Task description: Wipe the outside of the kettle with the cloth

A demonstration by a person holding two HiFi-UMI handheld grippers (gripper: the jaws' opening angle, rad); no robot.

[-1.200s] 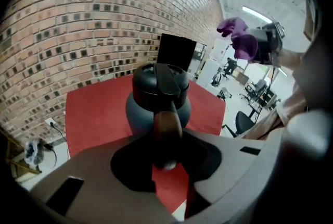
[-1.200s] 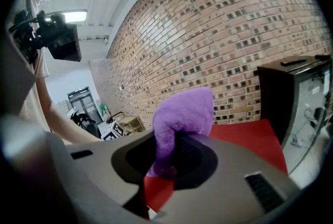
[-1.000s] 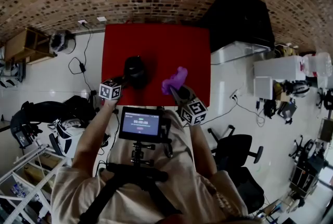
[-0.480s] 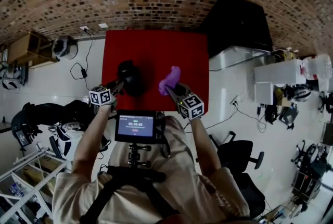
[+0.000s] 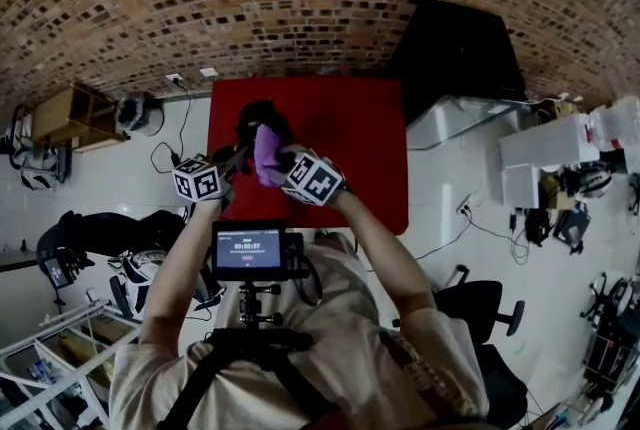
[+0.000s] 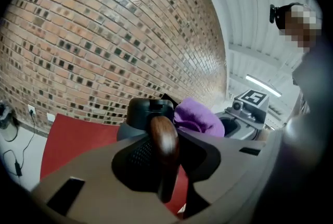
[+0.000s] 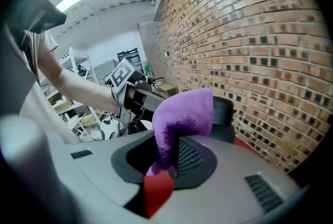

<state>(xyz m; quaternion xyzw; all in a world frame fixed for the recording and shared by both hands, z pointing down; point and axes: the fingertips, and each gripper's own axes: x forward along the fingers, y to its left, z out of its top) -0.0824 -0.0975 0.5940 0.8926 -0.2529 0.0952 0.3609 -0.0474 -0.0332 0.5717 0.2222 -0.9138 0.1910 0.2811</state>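
The black kettle point(image 5: 262, 121) hangs above the red table point(image 5: 350, 138), and my left gripper point(image 5: 238, 154) is shut on its brown wooden handle point(image 6: 164, 139). In the left gripper view the kettle's body point(image 6: 148, 112) sits just past the handle in my left gripper point(image 6: 164, 158). My right gripper point(image 5: 280, 158) is shut on the purple cloth point(image 5: 268, 148), which lies against the kettle's near right side. In the right gripper view the cloth point(image 7: 182, 113) stands up from my right gripper point(image 7: 166, 158), with the kettle point(image 7: 222, 112) right behind it.
A brick wall runs behind the table. A large black box point(image 5: 460, 43) stands at the back right, white cases point(image 5: 540, 153) at the right, a wooden shelf point(image 5: 65, 108) at the left. A swivel chair point(image 5: 475, 303) and cables are on the floor.
My left gripper has lifted the kettle up off the table. My right gripper has swung left with the cloth, from the table's middle to the kettle's side.
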